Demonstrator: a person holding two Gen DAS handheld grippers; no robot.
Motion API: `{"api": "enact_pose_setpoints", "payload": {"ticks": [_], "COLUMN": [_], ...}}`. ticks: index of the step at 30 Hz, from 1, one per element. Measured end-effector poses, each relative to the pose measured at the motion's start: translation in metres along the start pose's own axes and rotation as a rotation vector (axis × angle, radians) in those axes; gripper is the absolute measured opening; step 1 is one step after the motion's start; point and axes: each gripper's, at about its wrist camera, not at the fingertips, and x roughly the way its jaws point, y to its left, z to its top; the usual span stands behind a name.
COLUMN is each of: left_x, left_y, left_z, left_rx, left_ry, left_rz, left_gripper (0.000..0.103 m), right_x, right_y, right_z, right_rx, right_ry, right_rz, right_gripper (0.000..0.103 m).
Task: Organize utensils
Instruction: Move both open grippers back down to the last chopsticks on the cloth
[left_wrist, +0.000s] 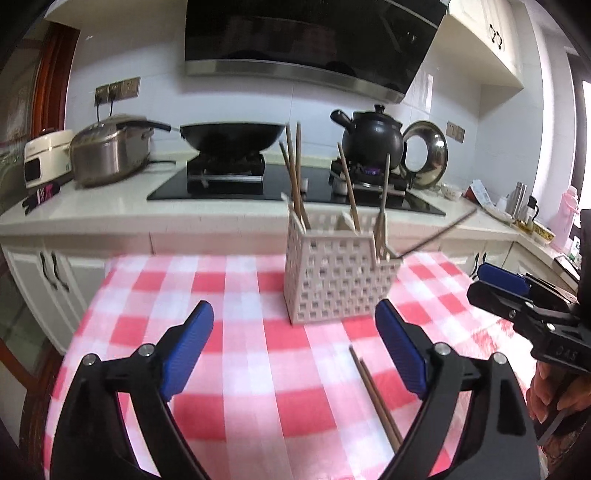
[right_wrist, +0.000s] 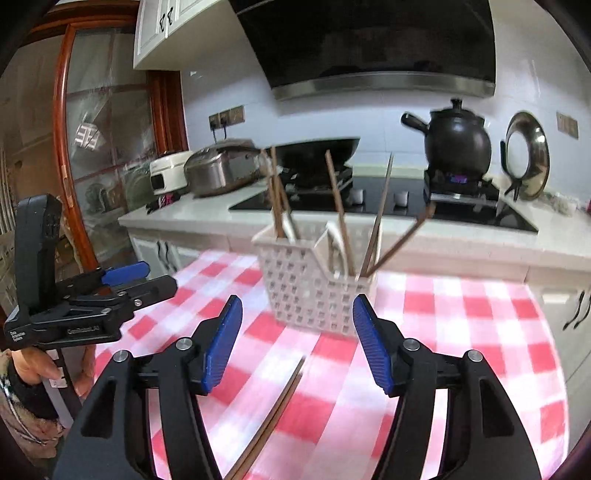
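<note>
Chopsticks (left_wrist: 375, 398) lie pointing toward basket (left_wrist: 340, 277).

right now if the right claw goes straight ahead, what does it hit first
Most likely the white basket, which stands directly ahead of the open right claw. The chopsticks lying on the cloth sit lower, so it probably passes over them.

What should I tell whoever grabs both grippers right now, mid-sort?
Left gripper: open, empty, above the checked cloth.
Right gripper: open, empty, facing the white utensil basket.
Done: several chopsticks already stand in the basket's compartments.
Left: one pair of chopsticks lies flat on the cloth, nearer than the basket. Probably pick it up and slot it in.
</note>
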Motion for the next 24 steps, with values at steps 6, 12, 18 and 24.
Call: {"api": "enact_pose_setpoints", "payload": {"ticks": [6, 12, 18, 24], "left_x": [-0.002, 0.0, 0.008, 0.017], "left_y": [-0.007, -0.013, -0.012, -0.004], "left_z": [-0.031, -0.042, -0.058, -0.075], "left_rx": [-0.017, 0.009, 0.011, -0.019], "left_ry": [0.033, 0.046, 0.087, 0.136], "left_rz": [-0.003, 0.006, 0.005, -0.001], "left_gripper": [0.088, 0.089, 0.091, 0.091], "right_x": [0.001, 0.011, 0.024, 0.048], "right_y": [0.001, -0.006, -0.008, -0.006], "right_z": [-0.032, -0.045, -0.062, -0.085], "right_rx": [0.045, 0.083, 0.109, 0.114], "right_ry": [0.042, 0.076, 0.142, 0.256], "right_rz": [0.01, 0.011, 0.002, -0.03], "right_gripper": [0.06, 0.06, 0.06, 0.06]}}
